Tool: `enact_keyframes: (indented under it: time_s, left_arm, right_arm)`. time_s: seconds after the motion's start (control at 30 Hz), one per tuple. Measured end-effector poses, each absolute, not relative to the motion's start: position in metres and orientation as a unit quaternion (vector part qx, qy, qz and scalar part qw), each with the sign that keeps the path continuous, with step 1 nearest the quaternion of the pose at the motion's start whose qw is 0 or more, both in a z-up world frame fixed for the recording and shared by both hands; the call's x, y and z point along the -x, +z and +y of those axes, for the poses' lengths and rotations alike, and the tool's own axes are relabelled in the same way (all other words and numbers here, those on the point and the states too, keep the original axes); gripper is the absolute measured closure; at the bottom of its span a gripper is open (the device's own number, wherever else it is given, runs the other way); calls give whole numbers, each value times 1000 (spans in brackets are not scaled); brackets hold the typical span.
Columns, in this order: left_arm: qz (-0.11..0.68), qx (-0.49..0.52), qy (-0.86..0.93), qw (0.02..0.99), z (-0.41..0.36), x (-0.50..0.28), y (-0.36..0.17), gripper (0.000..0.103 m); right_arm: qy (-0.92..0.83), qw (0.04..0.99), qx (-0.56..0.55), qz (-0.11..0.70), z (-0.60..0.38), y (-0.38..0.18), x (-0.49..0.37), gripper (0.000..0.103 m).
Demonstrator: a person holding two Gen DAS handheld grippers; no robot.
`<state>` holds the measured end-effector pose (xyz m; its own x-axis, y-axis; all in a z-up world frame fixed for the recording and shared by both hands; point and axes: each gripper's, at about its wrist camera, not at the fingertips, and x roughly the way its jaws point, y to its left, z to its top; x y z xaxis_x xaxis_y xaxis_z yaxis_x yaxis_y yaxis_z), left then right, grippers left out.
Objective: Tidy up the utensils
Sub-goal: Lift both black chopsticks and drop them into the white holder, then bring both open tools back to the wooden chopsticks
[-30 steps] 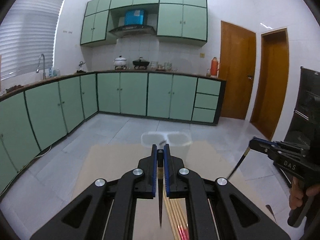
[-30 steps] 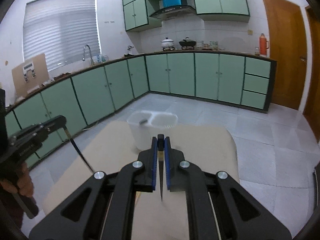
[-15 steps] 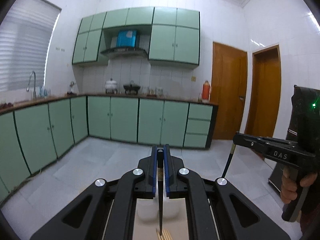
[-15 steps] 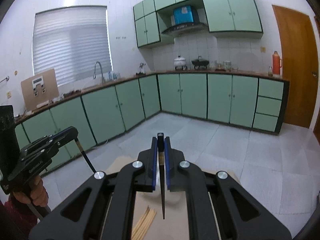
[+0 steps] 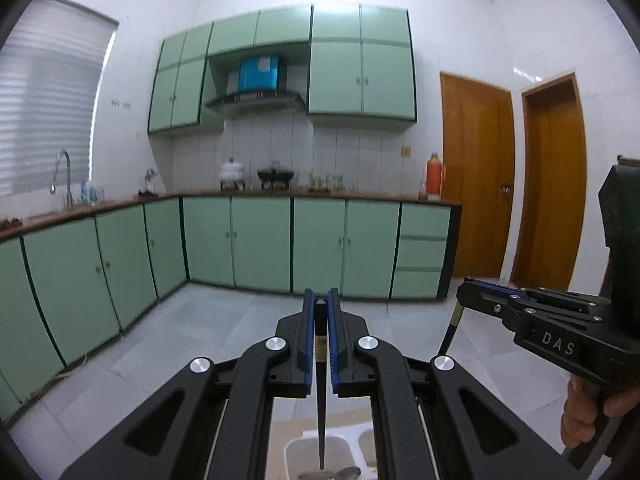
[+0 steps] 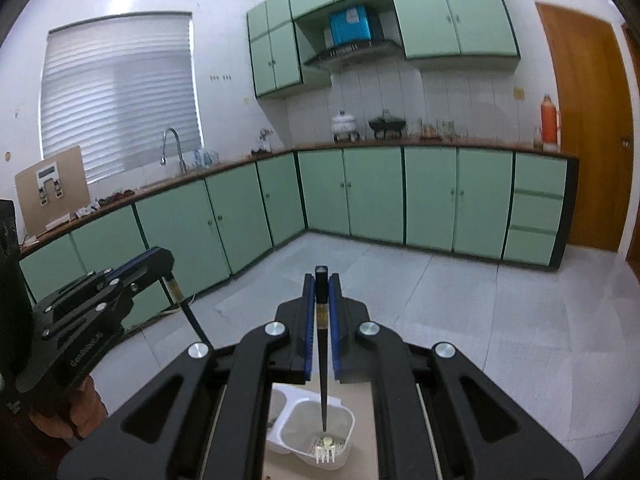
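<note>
Chopsticks hang tip-down, one pinched in the left hand-held gripper (image 5: pixel 321 316) and one in the right hand-held gripper (image 6: pixel 321 300), both over the white holder (image 6: pixel 344 420), so dropping them in remains.

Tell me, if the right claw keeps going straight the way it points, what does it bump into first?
Probably nothing close. The right claw, shut on a black chopstick, points across open floor toward the green cabinets; depth is hard to judge.

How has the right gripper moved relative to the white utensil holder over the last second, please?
Yes: the right gripper rose and advanced. The white utensil holder, earlier ahead of its fingers, now sits below them, the black chopstick pointing in.
</note>
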<state>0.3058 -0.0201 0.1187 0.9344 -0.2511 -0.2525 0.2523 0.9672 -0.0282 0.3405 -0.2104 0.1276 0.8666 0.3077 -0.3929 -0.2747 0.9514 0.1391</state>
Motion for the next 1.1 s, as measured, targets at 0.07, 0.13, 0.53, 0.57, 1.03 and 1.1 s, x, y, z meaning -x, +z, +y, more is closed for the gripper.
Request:
enact_keyframes:
  time_s: [0.07,0.13,0.53,0.57,1.03,1.1]
  left_arm:
    - [154,-2,-129,980,-21,-318,101,97]
    - [175,-3,-127,976,-19,-324,86,97]
    - [168,-10,-119,978,3,-259,88,58]
    - [169,-12,-120,978,4,-249,87,55]
    - [235,-20,-89,968,11,-116,-6,41]
    - [245,-14,-89,965,11,-104,-22,41]
  right_arm:
    - [153,961,-41,228,-207,113,-347,97]
    - [152,958,-38,242,-205,100,-348,95]
    - [119,968,-58,212,-224,101,-278,65]
    - [115,970,-55,208,-225,100,-265,61]
    - [67,965,-30,251,-213,-11,-105,39]
    - [62,962,-40,262,-206,-29,-92,39]
